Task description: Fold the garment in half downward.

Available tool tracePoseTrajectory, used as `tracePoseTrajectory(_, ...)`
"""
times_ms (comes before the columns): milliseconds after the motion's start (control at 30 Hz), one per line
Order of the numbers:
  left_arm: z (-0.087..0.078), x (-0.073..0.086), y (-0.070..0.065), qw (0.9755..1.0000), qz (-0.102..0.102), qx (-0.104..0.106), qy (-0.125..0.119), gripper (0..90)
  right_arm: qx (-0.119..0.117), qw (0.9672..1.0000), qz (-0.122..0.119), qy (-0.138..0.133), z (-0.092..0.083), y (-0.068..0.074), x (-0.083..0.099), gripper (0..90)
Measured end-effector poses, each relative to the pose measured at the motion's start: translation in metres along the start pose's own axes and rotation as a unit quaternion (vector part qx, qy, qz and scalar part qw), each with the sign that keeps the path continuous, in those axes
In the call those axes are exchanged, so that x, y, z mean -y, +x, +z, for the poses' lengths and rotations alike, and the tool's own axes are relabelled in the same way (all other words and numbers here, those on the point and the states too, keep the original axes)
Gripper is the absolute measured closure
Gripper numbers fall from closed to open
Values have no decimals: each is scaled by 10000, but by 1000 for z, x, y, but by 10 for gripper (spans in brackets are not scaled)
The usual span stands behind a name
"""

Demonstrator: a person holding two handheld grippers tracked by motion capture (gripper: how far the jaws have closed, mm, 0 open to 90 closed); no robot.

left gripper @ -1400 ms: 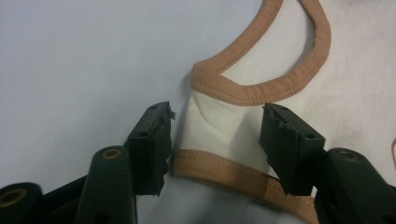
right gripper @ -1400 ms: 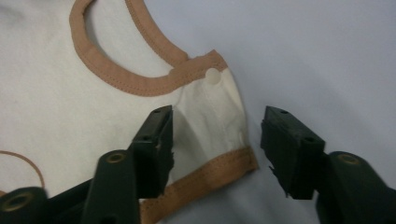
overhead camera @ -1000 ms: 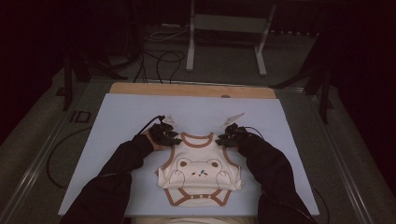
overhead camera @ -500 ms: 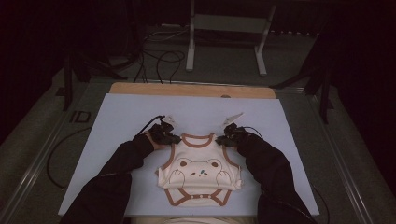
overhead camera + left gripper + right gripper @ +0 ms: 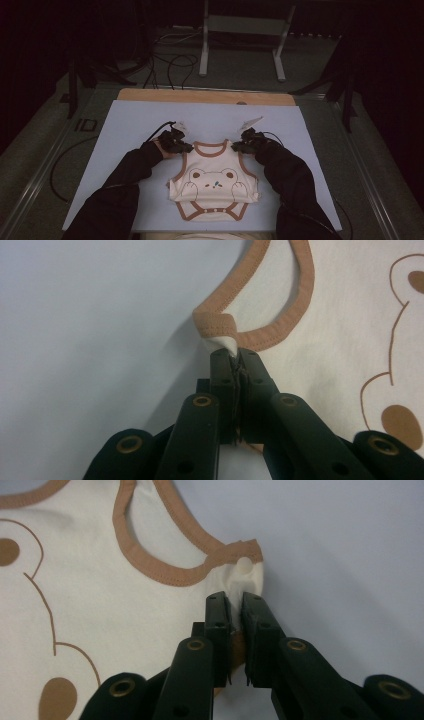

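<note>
The left claw (image 5: 236,356) has just been closing and now pinches the cream bodysuit (image 5: 215,182) at one shoulder strap, bunching the tan trim; the right claw (image 5: 236,600) has likewise been closing and pinches the other shoulder. The bodysuit lies flat, bear print up, on the pale table (image 5: 130,125), near the person's edge

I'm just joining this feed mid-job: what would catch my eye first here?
The cream baby bodysuit with brown trim and a bear print lies flat on the pale blue mat, near the person's edge. The left gripper has just closed and pinches the fabric at one shoulder strap; the right gripper has also just closed on the other shoulder. Dark sleeves reach in from below.
</note>
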State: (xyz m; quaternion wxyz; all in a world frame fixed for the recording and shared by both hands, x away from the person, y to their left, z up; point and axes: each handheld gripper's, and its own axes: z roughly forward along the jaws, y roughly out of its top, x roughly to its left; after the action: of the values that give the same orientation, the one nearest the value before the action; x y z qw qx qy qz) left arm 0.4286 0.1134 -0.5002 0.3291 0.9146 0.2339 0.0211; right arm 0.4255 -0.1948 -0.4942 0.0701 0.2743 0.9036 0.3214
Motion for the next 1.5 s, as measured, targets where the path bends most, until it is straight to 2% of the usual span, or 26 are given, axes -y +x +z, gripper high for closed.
tracePoseTrajectory(233, -14, -7, -2, 9998, 70, -61, -182, 875, 41, 9999, -32, -142, -10, 1, -7, 828)
tracePoseTrajectory(267, -16, -8, -2, 9998, 88, -60, -176, 875, 67, 9998, -90, -155, -12, 1, -8, 828)
tracePoseTrajectory(400, -24, -13, -3, 9996, 151, -115, -218, 875, 111, 9997, -51, -234, -18, 3, -12, 828)
tracePoseTrajectory(600, -34, -20, -3, 9991, 236, -159, -303, 875, 154, 9991, -137, -363, -28, 2, -20, 829)
tracePoseTrajectory(1000, -53, -35, -4, 9973, 353, -260, -586, 875, 302, 9971, -204, -674, -49, 0, -37, 829)
tracePoseTrajectory(1400, -65, -45, -4, 9965, 449, -393, -583, 875, 417, 9955, -204, -828, -60, -3, -49, 829)
tracePoseTrajectory(1500, -68, -48, -4, 9962, 396, -426, -650, 875, 433, 9951, -207, -861, -61, -3, -51, 829)
